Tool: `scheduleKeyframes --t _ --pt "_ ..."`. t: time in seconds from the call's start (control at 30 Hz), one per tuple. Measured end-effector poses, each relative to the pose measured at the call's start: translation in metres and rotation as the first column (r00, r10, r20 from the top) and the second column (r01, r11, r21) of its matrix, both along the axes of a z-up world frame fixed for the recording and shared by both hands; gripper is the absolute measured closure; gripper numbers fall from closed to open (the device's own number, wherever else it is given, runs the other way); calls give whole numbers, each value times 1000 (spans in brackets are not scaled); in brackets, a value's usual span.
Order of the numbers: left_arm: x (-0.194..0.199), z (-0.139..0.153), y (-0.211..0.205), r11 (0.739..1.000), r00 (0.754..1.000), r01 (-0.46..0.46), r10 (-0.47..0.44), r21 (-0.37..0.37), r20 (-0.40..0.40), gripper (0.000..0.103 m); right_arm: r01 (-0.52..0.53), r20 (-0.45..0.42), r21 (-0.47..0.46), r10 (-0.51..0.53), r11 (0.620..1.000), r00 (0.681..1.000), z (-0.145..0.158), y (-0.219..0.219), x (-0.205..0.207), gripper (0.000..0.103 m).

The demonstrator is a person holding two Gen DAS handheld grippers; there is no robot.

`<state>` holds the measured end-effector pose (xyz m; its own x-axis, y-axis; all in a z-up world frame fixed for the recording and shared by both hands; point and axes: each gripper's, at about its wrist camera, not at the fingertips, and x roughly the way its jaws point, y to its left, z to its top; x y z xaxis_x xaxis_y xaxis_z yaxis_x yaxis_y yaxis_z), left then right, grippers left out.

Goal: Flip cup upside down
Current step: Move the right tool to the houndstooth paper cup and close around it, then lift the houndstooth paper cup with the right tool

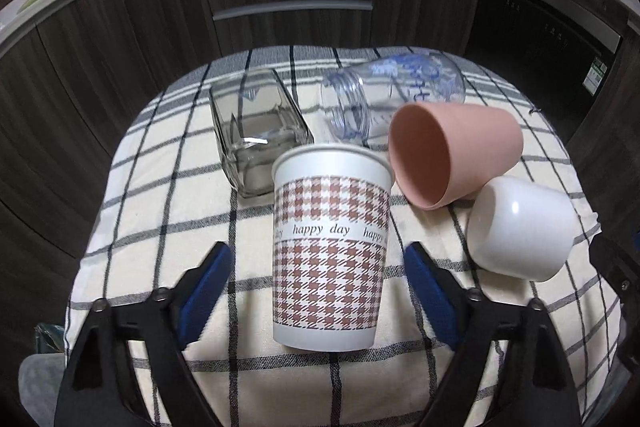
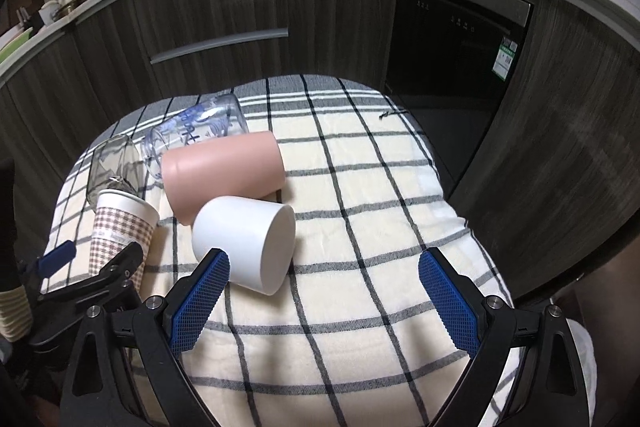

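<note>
A paper cup (image 1: 330,247) with a brown houndstooth pattern and "happy day" lettering stands on the checked cloth, wide end up; whether that end is open cannot be told. My left gripper (image 1: 316,259) is open, its blue fingers either side of the cup without touching it. The cup shows at the left in the right wrist view (image 2: 120,231), with the left gripper's fingers (image 2: 60,259) around it. My right gripper (image 2: 324,267) is open and empty above the cloth, just right of a white cup (image 2: 244,243) lying on its side.
A pink cup (image 1: 452,151), a white cup (image 1: 520,227), a clear bottle with blue print (image 1: 396,87) and a square glass jar (image 1: 256,131) lie on their sides behind and right of the paper cup. The checked cloth (image 2: 380,207) covers a small table before dark cabinets.
</note>
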<state>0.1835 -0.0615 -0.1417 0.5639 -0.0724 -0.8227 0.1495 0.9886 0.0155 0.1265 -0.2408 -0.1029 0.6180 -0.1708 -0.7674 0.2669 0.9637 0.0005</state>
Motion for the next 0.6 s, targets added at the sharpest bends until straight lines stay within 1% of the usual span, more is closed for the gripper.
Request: scheduleKeyframes --t 0.03,0.1,0.23,0.33,0.47,0.6 --pt "1 -3 0 1000 1000 2 -2 -4 -11 31 0 -1 0 0 1000 1000 0 0 0 7" --pt "2 -7 -1 1000 999 8 -9 -9 -33 43 -1 -5 0 1 1000 1000 -1 1 0 7" --pt "-1 -6 -2 1000 999 12 -13 -16 -35 44 -1 2 -8 1 1000 1000 2 0 -2 7" --pt "-9 0 -3 1000 1000 22 -22 -13 -21 44 1 10 -8 -1 1000 1000 7 0 -6 7" --pt "-28 12 -4 999 999 38 -38 -26 -20 44 -6 13 -6 6 1000 1000 16 0 -19 7" --pt "-61 21 -5 997 997 59 -61 -44 -47 44 -5 -2 7 5 1000 1000 25 -6 -39 7"
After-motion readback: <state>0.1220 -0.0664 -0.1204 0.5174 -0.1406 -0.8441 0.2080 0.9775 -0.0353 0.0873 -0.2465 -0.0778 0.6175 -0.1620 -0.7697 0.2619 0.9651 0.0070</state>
